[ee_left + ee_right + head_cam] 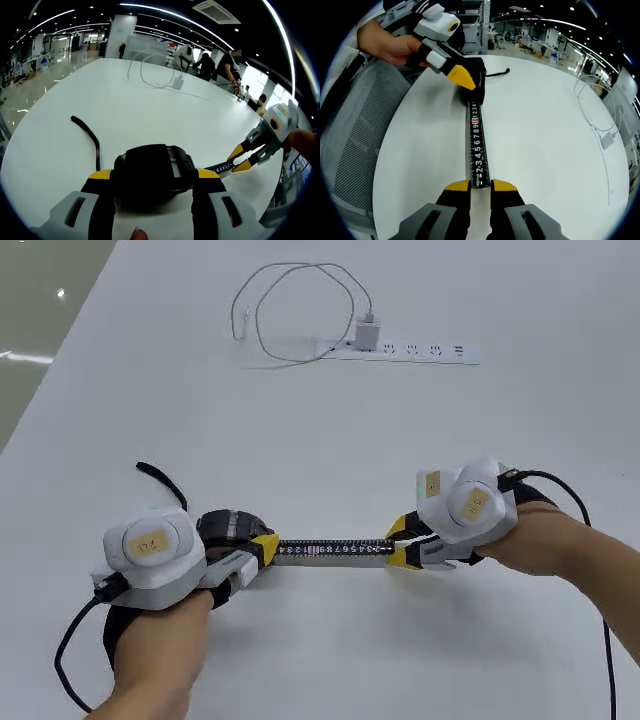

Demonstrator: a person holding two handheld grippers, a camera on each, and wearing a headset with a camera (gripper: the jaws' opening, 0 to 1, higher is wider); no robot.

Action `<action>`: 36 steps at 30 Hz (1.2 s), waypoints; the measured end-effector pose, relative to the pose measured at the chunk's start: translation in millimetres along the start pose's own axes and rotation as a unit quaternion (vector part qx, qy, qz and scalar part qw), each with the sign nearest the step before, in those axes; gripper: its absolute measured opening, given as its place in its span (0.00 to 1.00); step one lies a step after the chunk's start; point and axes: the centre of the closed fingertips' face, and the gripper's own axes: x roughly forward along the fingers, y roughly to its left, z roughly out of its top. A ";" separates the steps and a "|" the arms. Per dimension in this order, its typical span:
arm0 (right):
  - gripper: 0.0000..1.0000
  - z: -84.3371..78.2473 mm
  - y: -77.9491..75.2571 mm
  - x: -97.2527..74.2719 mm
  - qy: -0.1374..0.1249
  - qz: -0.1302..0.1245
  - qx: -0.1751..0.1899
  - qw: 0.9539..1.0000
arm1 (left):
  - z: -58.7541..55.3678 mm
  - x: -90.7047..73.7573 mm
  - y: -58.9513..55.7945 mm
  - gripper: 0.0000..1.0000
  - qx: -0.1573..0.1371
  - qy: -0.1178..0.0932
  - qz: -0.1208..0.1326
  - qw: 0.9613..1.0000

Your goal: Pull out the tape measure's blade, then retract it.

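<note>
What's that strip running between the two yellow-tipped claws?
The tape measure's numbered blade, stretched from the black case in the left gripper to the right gripper pinching its end; clearest in the right gripper view.

White table (330, 430), far side: white power strip (415, 350) w/ charger (366, 335) plugged in, thin white cable (258, 320) looping left of it, near side: black tape measure (230, 528), blade (335, 549) run out to the right along tabletop, black strap (160, 480) lying just behind case.

Wht bench (400, 420), glossy floor (40, 290), ceiling strip lts (165, 14).
</note>
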 end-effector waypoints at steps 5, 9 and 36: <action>0.10 6.1 0.3 3.8 -0.005 0.000 0.001 1.000 | 0.3 -0.3 -0.1 0.58 -0.001 -0.001 0.000 1.000; 0.10 12.0 0.5 8.0 -0.012 0.000 0.002 1.000 | 0.5 -0.3 -0.1 0.58 -0.002 -0.001 -0.001 1.000; 0.10 49.8 2.8 33.1 -0.041 0.010 0.008 0.999 | 0.5 0.5 1.2 0.58 -0.009 -0.003 -0.003 1.000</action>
